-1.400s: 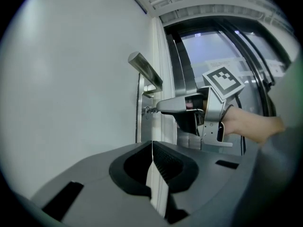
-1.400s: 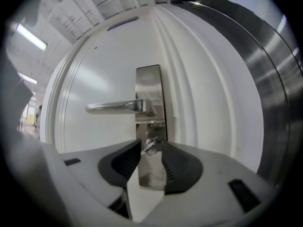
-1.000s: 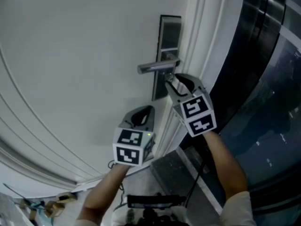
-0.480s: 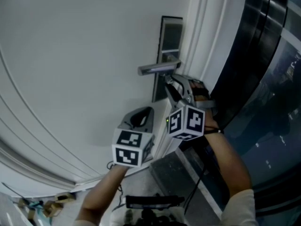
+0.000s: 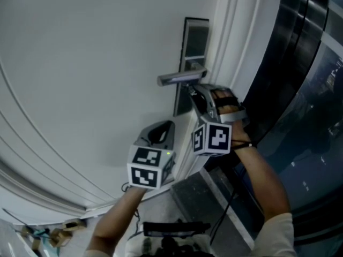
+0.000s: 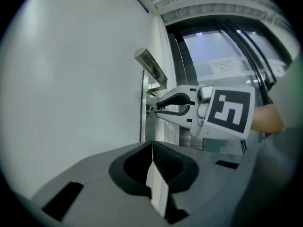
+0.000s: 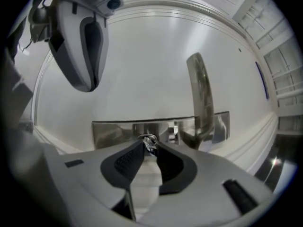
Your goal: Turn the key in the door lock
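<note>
Since a second ago the right gripper (image 5: 192, 93) has rolled sideways. Its jaws have just been closing and now pinch the key (image 7: 149, 141), which sits in the lock plate (image 5: 194, 37) near the door (image 5: 91, 63) edge. The left gripper (image 6: 152, 148) is closed and empty.

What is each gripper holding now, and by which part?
The right gripper, whose jaws have just been closing, pinches the key by its head. The left gripper is shut and holds nothing.
</note>
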Demonstrator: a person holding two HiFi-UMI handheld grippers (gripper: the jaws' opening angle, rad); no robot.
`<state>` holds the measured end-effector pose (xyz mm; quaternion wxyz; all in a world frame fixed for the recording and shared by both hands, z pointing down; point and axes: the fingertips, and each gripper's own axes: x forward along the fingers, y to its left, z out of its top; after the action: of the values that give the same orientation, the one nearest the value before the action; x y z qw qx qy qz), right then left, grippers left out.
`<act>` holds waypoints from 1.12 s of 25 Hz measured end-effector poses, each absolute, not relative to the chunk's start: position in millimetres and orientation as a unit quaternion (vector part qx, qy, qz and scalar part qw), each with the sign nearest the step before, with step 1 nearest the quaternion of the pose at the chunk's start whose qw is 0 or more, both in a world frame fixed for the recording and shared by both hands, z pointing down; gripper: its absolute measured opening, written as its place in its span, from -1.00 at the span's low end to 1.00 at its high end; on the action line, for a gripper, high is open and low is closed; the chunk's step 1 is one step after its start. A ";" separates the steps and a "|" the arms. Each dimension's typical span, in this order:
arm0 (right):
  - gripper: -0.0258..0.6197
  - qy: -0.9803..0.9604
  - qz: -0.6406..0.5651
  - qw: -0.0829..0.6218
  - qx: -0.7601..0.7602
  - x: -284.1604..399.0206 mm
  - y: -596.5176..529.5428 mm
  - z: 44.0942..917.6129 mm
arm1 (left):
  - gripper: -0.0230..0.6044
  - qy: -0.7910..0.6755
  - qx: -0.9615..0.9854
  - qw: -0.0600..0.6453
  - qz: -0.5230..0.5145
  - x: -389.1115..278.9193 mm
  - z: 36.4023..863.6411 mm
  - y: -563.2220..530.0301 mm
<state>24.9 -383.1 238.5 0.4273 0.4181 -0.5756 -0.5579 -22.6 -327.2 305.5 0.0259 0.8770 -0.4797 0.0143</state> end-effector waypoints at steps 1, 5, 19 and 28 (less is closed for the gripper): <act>-0.64 -0.585 -0.549 0.424 0.421 24.6 -382.7 237.7 | -0.87 -0.479 0.877 0.026 0.014 -21.9 305.7 -326.9; -0.64 -0.635 -0.489 0.403 0.442 24.4 -382.9 235.4 | -0.87 -0.476 0.879 0.027 0.016 -19.5 306.8 -326.8; -0.65 -0.811 -0.213 0.254 0.482 25.9 -383.4 227.4 | -0.87 -0.475 0.879 0.026 0.016 -18.1 305.4 -326.5; -0.86 -0.894 0.088 0.019 0.439 34.0 -386.2 222.9 | -0.87 -0.475 0.880 0.024 0.017 -15.9 302.9 -325.0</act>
<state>34.0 -386.2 222.9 0.0186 0.4394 -0.8937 0.0884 -15.9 -325.0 302.9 0.0238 0.8797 -0.4747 0.0169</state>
